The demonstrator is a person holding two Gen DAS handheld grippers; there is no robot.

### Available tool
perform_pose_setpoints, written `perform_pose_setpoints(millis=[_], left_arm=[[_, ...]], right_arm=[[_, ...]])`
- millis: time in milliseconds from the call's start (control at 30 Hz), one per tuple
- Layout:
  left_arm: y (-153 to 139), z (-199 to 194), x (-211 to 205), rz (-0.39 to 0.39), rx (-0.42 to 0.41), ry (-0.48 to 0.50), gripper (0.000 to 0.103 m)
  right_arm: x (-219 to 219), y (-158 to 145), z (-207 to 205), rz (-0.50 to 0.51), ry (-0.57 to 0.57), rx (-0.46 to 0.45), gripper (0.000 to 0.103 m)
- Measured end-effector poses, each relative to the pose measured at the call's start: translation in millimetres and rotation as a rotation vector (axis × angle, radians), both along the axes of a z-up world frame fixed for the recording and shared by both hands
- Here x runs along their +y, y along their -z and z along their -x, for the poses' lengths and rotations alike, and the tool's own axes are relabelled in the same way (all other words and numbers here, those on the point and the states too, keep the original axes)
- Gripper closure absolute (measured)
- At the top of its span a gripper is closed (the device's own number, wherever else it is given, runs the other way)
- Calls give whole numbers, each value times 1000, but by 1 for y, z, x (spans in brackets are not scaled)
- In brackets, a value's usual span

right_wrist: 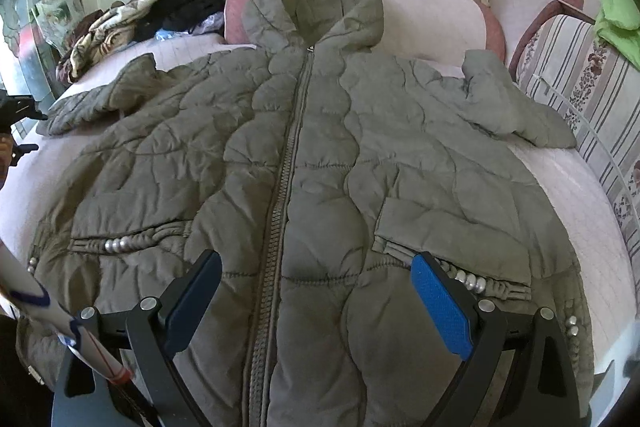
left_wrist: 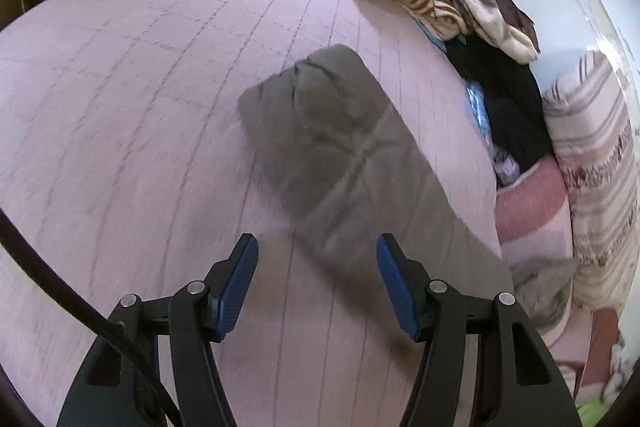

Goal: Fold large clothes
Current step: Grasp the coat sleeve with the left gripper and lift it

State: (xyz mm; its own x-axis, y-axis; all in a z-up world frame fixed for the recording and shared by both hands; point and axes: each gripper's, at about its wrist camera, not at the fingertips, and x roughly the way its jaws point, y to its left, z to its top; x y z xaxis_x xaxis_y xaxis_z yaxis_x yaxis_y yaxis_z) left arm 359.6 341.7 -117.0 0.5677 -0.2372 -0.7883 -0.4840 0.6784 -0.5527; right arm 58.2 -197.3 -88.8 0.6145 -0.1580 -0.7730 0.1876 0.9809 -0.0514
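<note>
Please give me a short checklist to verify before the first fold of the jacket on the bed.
1. Jacket lies flat, front up: ok.
2. Zipper closed: ok.
3. Both sleeves spread out: not ok; the right sleeve is bunched, the left sleeve lies straight.
4. Left tongs open and empty: ok.
5. Right tongs open and empty: ok.
6. Hood flat: not ok; it leans on the pillow.

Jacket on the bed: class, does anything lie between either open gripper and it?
Nothing visible does. The left gripper faces the bare sleeve; the right gripper hangs over the jacket front, jaws open, no clutter between.
</note>
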Motion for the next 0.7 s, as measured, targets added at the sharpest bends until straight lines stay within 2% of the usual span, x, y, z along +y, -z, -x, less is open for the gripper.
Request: perform_pose_setpoints(millis=[67, 167, 233, 267, 300, 333, 367, 400, 533, 700], left_arm=[[2, -15, 3, -8, -16, -19, 42], [3, -32, 6, -25, -27, -26, 33], [2, -43, 2, -62, -18, -22, 32], [1, -46, -1, -87, -5, -17, 35], [0, -48, -4, -128, 15, -17, 52], [-2, -50, -10, -180, 51, -10, 64], [-3, -51, -12, -189, 68, 6, 82], [-7, -50, -15, -181, 80, 18, 88], [-50, -37, -44, -219, 12, 72, 92], [-133, -8, -134, -271, -164, 270, 93]], right_arm=[[0, 3, -4, 9, 0, 7, 5], [0, 6, -7, 27, -2, 12, 5], [1, 8, -9, 37, -5, 16, 5], [1, 9, -11, 41, -4, 19, 5], [1, 11, -12, 42, -2, 22, 5], [0, 12, -13, 41, 1, 25, 5], [-1, 13, -14, 38, 4, 26, 5], [-2, 14, -14, 34, 7, 25, 6], [-4, 11, -10, 16, 3, 3, 11], [-13, -8, 6, -5, 13, -68, 11]])
